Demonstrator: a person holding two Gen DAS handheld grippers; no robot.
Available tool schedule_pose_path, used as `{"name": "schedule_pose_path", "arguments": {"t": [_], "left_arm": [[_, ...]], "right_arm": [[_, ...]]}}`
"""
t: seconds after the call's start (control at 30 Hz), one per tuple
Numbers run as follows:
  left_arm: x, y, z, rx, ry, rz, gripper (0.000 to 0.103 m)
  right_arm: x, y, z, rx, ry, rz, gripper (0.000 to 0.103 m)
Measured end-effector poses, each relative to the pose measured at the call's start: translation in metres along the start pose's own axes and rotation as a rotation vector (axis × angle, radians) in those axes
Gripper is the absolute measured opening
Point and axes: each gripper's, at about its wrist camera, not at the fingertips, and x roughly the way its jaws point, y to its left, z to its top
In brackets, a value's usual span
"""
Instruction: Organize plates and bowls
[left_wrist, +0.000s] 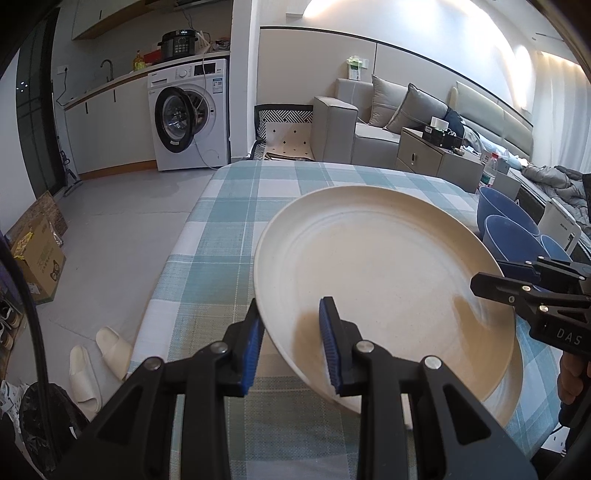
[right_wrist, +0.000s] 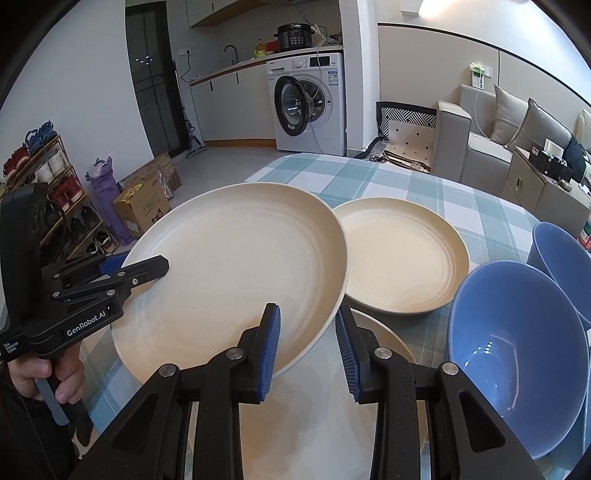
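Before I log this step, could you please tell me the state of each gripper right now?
Left gripper: shut on the raised cream plate, fingers pinching its rim.
Right gripper: shut on the same plate's opposite rim.

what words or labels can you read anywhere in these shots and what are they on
"GenRobot.AI": on the body of the left tongs, right wrist view.
"DAS": on the body of the right tongs, left wrist view.
Small white print on the left tongs' end: too small to read.
Washing machine panel and sticker: blurred.
Pressure cooker display: unreadable.
Cardboard box print: too small.
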Motion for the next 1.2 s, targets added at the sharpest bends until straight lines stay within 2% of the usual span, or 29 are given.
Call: {"name": "schedule_pose_path", "arguments": {"t": [1.2], "left_arm": [[0.013,-0.036,-0.013,0.067,0.035,-0.056,0.028]], "right_arm": [[-0.021,-0.021,-0.044,0.074,0.013,-0.04,0.033]]}}
